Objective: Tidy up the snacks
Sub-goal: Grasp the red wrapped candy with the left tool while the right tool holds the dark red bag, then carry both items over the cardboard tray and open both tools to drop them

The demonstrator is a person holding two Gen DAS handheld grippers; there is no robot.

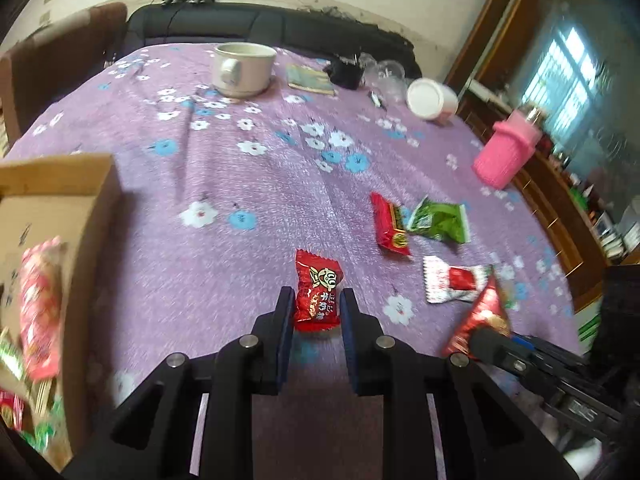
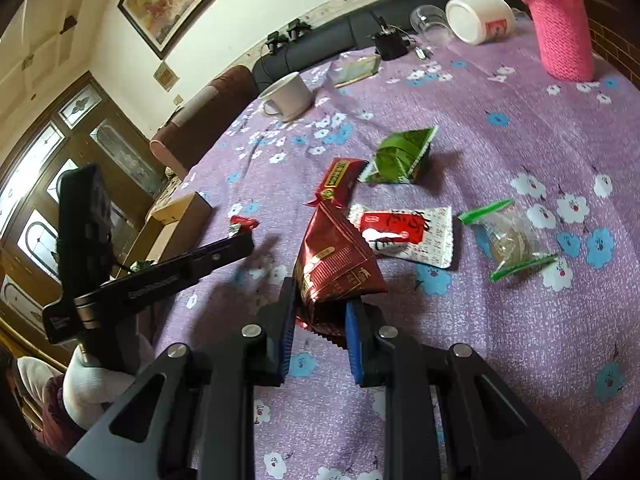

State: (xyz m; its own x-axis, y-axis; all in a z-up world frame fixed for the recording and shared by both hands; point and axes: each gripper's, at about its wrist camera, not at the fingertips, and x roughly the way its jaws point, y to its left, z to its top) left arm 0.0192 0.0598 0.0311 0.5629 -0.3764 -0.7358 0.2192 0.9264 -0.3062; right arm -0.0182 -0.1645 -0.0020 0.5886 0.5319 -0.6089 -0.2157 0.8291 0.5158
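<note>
Red candy [image 1: 318, 294] sits pinched in the left tool [image 1: 316, 304], lifted for the carton [image 1: 60, 200] at near left where snacks already lie. Right tool [image 2: 320, 308] pinches a maroon pouch [image 2: 336, 264]; other packets wait on the worktop [image 1: 240, 184].

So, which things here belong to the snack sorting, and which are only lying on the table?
Part of the job:
- red candy in left gripper
- dark red pouch in right gripper
- green packet
- white-red packet
- cardboard box

Lying about:
- white mug
- pink knitted bottle
- white jar
</note>
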